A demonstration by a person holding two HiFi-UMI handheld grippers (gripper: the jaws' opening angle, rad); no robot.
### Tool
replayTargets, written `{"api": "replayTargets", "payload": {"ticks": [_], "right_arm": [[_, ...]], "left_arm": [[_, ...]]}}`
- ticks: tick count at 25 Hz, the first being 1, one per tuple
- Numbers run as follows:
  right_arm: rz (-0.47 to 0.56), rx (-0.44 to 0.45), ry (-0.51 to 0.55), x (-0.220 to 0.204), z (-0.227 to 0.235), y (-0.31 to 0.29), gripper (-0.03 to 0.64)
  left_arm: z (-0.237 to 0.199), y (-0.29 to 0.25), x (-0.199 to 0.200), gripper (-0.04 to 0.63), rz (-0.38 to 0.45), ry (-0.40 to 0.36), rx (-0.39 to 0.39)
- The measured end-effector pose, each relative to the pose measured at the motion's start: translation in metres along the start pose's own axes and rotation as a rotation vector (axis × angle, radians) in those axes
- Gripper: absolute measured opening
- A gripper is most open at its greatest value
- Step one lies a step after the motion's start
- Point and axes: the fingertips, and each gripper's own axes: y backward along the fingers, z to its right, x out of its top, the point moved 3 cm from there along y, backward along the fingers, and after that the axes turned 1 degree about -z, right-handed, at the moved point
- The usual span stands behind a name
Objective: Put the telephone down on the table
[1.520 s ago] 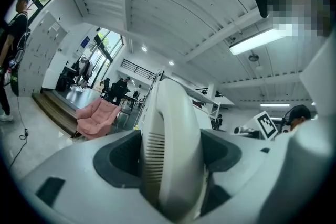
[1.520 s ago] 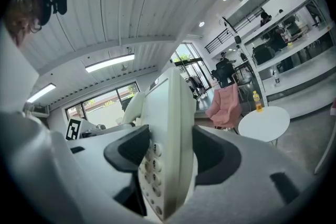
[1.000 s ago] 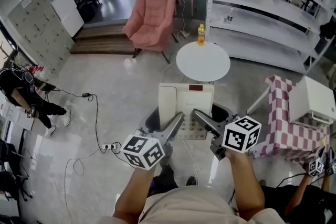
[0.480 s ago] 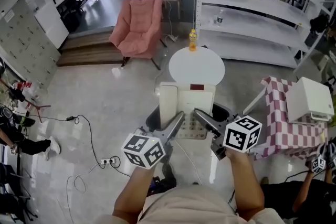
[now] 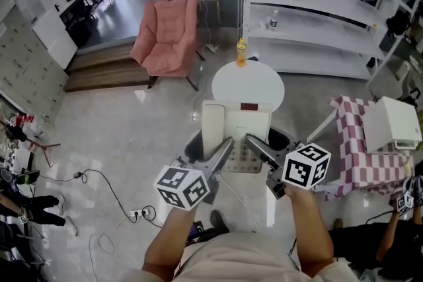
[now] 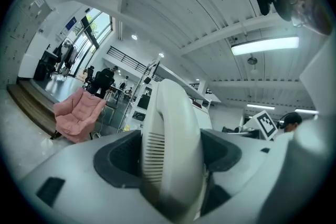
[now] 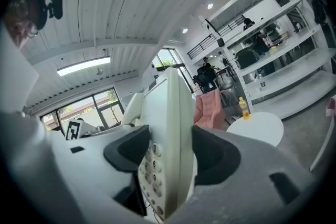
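Observation:
A white desk telephone [image 5: 235, 131] with its handset [image 5: 212, 130] on the left side hangs in the air above the floor, held from both sides. My left gripper [image 5: 225, 149] is shut on the handset side; in the left gripper view the handset [image 6: 171, 150] fills the gap between the jaws. Shut on the phone's right edge is my right gripper [image 5: 253, 142], and the keypad [image 7: 152, 174] shows between its jaws in the right gripper view. A round white table [image 5: 248, 84] stands just beyond the phone.
A yellow bottle [image 5: 241, 53] stands on the round table's far edge. A pink armchair [image 5: 162, 36] is at back left, white shelving [image 5: 317, 3] at back right. A checked-cloth table [image 5: 363, 165] with a white box [image 5: 393, 125] stands on the right. Cables [image 5: 99, 185] lie on the floor.
The head view has shifted, so the room slides down and left in the picture and the person at left has mostly gone from sight. Both grippers still hold the telephone the same way.

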Motion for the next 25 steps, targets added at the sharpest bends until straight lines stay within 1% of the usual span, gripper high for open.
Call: {"api": "replayTargets", "payload": {"ticks": [9, 13, 18, 22, 25], "right_arm": [[0.021, -0.045, 0.004, 0.016, 0.009, -0.051, 0.241], [0.012, -0.048, -0.005, 0.016, 0.016, -0.067, 0.241], [-0.008, -0.025, -0.008, 0.024, 0.036, -0.089, 0.241], [-0.032, 0.017, -0.021, 0.034, 0.06, -0.104, 0.241], [-0.047, 0.055, -0.01, 0.047, 0.076, -0.117, 0.241]], "left_arm": [[-0.051, -0.022, 0.021, 0.33, -0.005, 0.003, -0.047], [-0.067, -0.03, 0.021, 0.33, -0.013, 0.01, -0.045], [-0.085, -0.051, 0.022, 0.331, -0.012, 0.02, -0.013], [-0.094, -0.073, 0.024, 0.331, -0.015, 0.022, 0.034], [-0.101, -0.089, 0.03, 0.331, 0.004, 0.021, 0.07]]}}
